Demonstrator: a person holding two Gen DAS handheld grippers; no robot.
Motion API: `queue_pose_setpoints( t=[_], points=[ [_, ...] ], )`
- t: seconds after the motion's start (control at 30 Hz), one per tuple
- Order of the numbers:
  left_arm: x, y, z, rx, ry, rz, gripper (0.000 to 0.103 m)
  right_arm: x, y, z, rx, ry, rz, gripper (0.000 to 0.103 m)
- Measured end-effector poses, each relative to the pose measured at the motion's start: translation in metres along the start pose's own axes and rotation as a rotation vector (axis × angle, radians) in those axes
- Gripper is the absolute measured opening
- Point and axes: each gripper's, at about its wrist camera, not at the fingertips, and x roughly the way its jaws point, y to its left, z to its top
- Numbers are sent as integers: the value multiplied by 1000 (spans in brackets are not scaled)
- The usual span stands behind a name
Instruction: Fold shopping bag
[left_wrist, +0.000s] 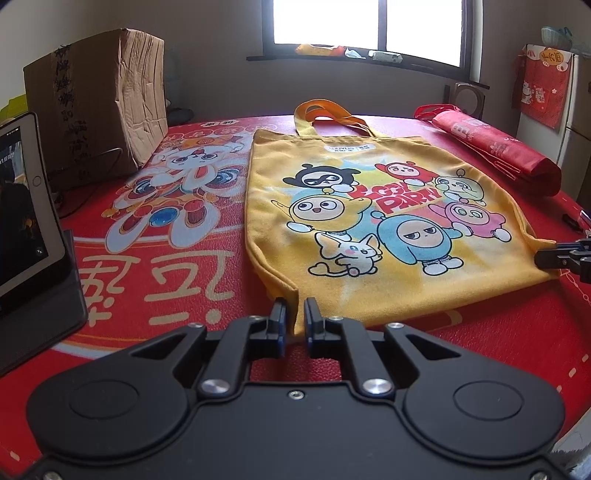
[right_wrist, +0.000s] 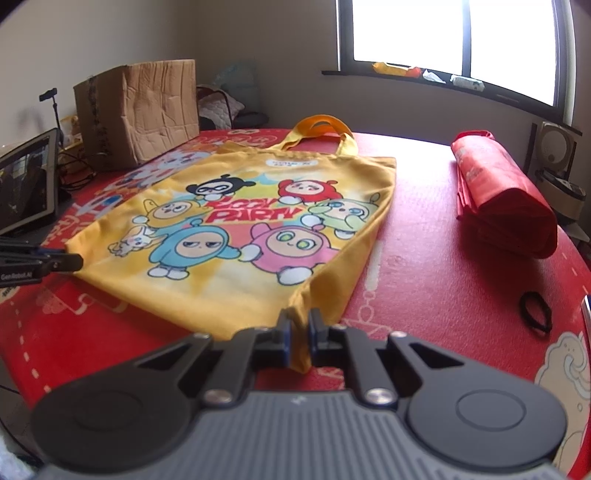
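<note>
A bright window washes out the back of the room, and below it sits a red printed tabletop carrying a crumpled cardboard box, a propped tablet and a rolled red bag. Centre stage, the yellow cartoon tote bag lies flat, handles pointing toward the window.

The left claw straddles the near left bottom corner, yellow cloth running up between its fingers. The jaws look narrow but I cannot tell whether they actually pinch. Same story on the right claw: the opposite bottom corner sits in its gap, grip unconfirmed.

Here's the danger, as I judge it. If either claw catches only the top layer, the bag opens up instead of folding cleanly. A shallow bite on a corner could slip free mid-lift and leave the fold skewed. Uneven lifting would drag the tote across the slick mat, possibly bunching the handles or nudging the red bag nearby.
</note>
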Motion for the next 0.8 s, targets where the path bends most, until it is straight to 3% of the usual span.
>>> queue_pose_setpoints(
  t=[0.4, 0.57, 0.8],
  points=[
    [0, -1, 1, -20, 1, -2, 10, 0, -5, 1, 27, -13, 5, 9],
    [5, 9, 4, -77, 10, -21, 12, -5, -23, 0, 108, -41, -66, 9],
    [17, -13, 13, -17, 2, -38, 12, -8, -43, -1, 176, -48, -91, 9]
  ],
)
